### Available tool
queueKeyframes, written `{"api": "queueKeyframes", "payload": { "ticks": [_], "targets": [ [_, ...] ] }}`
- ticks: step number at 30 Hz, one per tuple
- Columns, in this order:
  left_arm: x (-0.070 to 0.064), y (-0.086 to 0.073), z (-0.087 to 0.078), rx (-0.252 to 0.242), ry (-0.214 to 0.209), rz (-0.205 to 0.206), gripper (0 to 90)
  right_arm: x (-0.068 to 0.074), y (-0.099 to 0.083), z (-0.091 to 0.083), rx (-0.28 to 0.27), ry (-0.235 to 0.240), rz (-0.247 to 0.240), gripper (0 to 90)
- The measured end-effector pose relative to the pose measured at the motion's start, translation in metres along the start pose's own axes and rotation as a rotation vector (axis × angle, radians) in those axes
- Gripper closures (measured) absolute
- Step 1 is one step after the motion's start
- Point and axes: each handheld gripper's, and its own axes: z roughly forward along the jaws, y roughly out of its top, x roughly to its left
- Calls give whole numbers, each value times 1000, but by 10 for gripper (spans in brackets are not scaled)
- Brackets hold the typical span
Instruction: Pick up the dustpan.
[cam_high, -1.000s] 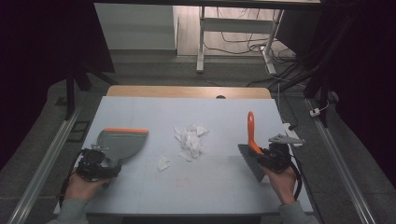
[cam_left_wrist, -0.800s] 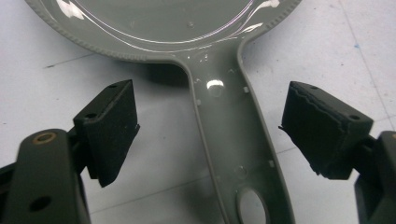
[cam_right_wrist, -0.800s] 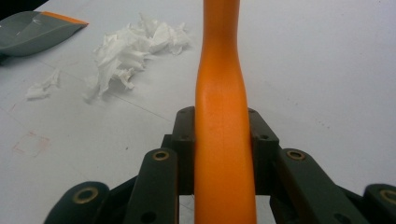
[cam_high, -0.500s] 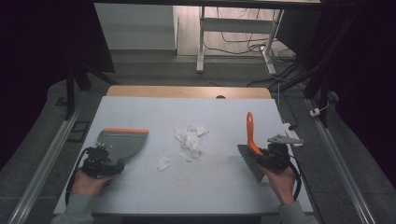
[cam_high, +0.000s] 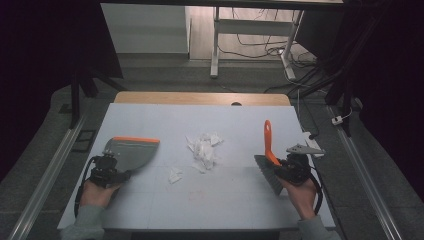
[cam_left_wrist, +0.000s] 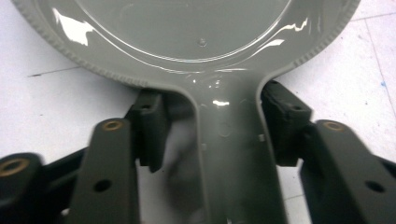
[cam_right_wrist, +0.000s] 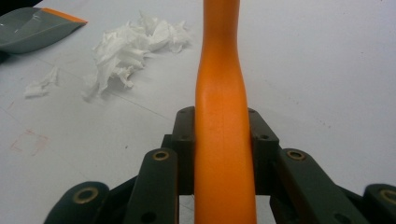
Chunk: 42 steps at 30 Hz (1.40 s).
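Observation:
A grey dustpan (cam_high: 131, 151) with an orange front lip lies flat on the white table (cam_high: 200, 210) at the left. My left gripper (cam_high: 111, 170) straddles its handle (cam_left_wrist: 229, 140): the right pad touches it, and the left pad (cam_left_wrist: 152, 133) stands off with a gap. At the right, my right gripper (cam_high: 287, 167) is shut on the orange handle of a hand brush (cam_high: 268, 142), with the dark bristles (cam_high: 265, 172) on the table. A pile of crumpled white paper (cam_high: 204, 147) lies between them, with a small scrap (cam_high: 175, 175) nearer me.
The right gripper view shows the paper pile (cam_right_wrist: 130, 46), the scrap (cam_right_wrist: 42, 86) and the dustpan's lip (cam_right_wrist: 32, 28) at its upper left. A wooden strip (cam_high: 200, 98) edges the table's far side. Metal rails (cam_high: 50, 170) run along both sides.
The left hand has shifted slightly behind the dustpan. Dustpan, brush and paper stay where they were.

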Motion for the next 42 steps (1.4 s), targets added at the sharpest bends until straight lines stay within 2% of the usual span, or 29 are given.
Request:
{"api": "queueKeyframes", "payload": {
  "ticks": [4,6,8,16,24,29,33,38,42],
  "targets": [
    [2,-1,-1,-14,-3,-10,597,0,0,0,1,0,-1,703],
    [4,-1,-1,-22,-5,-21,609,1,0,0,1,-1,-2,703],
    [7,-2,0,-20,-16,-27,613,0,0,0,0,-2,-1,703],
    [8,-3,-2,-35,-15,-13,619,0,0,-1,-3,-2,0,703],
    [17,-5,-9,-101,-52,-14,621,-1,-1,-3,-9,-11,4,703],
    [20,-5,-14,-128,-84,25,621,-3,-1,-5,-16,-13,8,703],
    [19,-4,-20,-153,-99,85,621,-3,-1,-7,-23,-16,8,703],
    [17,-5,-29,-159,-140,176,621,-5,-1,-9,-31,-19,17,703],
    [16,-6,-35,-173,-156,223,622,-5,-1,-10,-32,-24,18,703]
  ]
}}
